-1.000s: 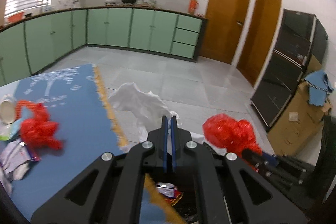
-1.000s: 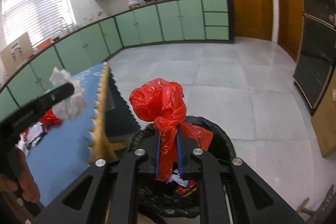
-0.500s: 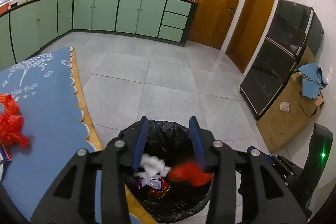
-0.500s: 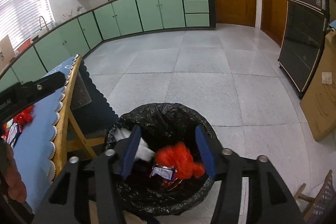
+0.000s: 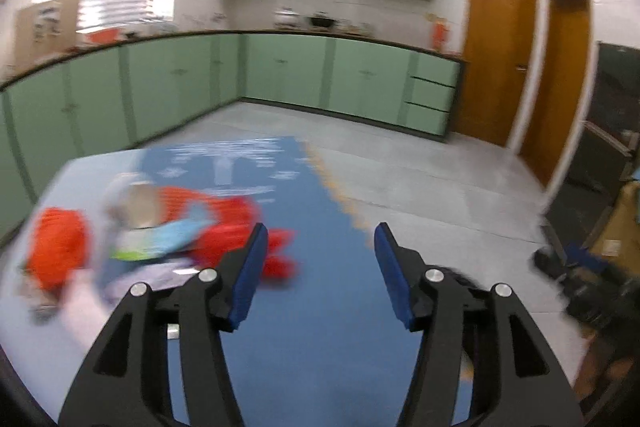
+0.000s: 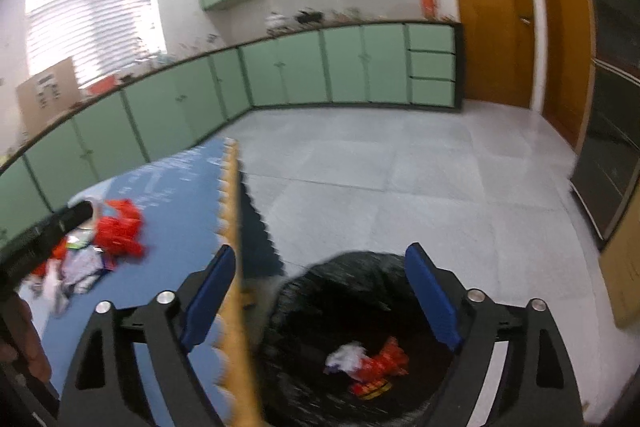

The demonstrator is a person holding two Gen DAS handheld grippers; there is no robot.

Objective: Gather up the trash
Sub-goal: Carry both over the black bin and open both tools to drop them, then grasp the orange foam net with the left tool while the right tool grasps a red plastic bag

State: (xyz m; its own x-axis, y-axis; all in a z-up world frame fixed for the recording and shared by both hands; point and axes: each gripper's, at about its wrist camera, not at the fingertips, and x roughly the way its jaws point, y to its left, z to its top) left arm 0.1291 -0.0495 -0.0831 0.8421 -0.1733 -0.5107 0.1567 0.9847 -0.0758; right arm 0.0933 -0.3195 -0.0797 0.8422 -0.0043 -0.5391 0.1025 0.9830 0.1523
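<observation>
Left wrist view shows our left gripper (image 5: 318,259) over the blue bench (image 5: 320,327), its jaws just opened partway with nothing between them. Ahead and to the left lies the leftover trash: a red plastic bag (image 5: 224,231), a second red lump (image 5: 58,251) and some blurred paper wrappers (image 5: 156,239), all heaped close together. We judge the step in hand is going back for another piece. To do it well we should slow down, since this view is smeared, line the jaws up on one bunched fold of the nearest red bag, and close on that alone instead of raking the heap.

Only the right wrist view shows the black bin (image 6: 352,339) standing on the floor just beside the bench edge, with white and red trash (image 6: 368,363) already lying inside. Our right gripper (image 6: 320,301) hangs above it, jaws wide and empty after opening. That view also catches the left gripper's black finger (image 6: 48,231) reaching over the heap.
</observation>
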